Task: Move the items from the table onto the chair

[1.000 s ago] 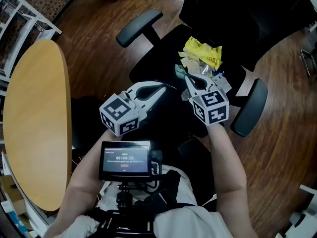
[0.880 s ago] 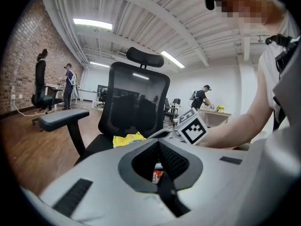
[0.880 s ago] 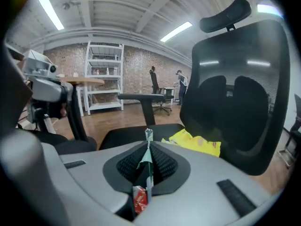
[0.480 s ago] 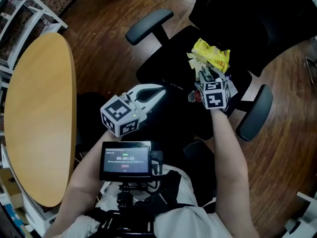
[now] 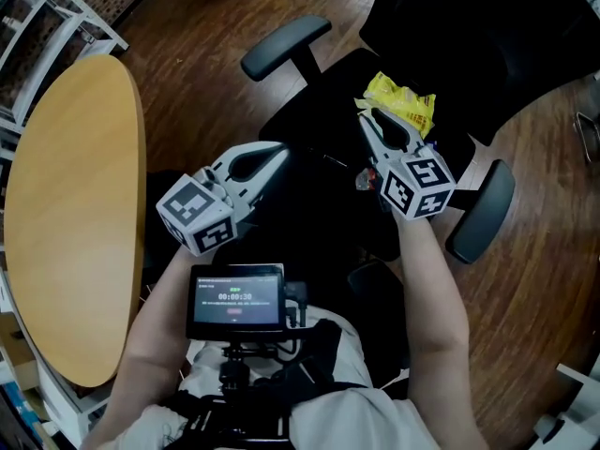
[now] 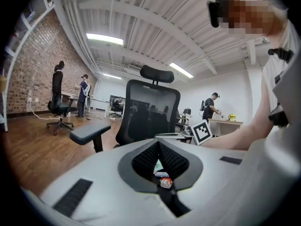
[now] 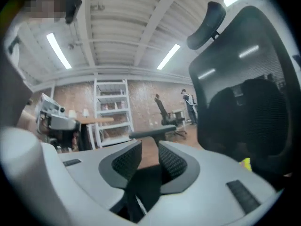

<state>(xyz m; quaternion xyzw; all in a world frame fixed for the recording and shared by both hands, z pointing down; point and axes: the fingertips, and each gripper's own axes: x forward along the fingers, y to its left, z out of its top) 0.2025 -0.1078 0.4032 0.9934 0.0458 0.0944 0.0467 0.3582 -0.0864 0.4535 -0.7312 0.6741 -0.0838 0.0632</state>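
Dark wood floor, black office chair (image 5: 314,129) in the middle. The yellow packet (image 5: 405,103) lies on the chair seat. Right tongs (image 5: 370,120), above the seat, stand spread and empty, having just been closing partway. Left tongs (image 5: 279,151), at the chair's front edge, are pressed together. Recommended: lift the right tongs straight up, clear of the packet, before swinging away from the chair.

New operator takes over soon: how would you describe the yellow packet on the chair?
Find the black office chair beside the wooden table. On its seat, near the backrest, lies the yellow packet, crinkled, the only yellow thing on the dark seat.
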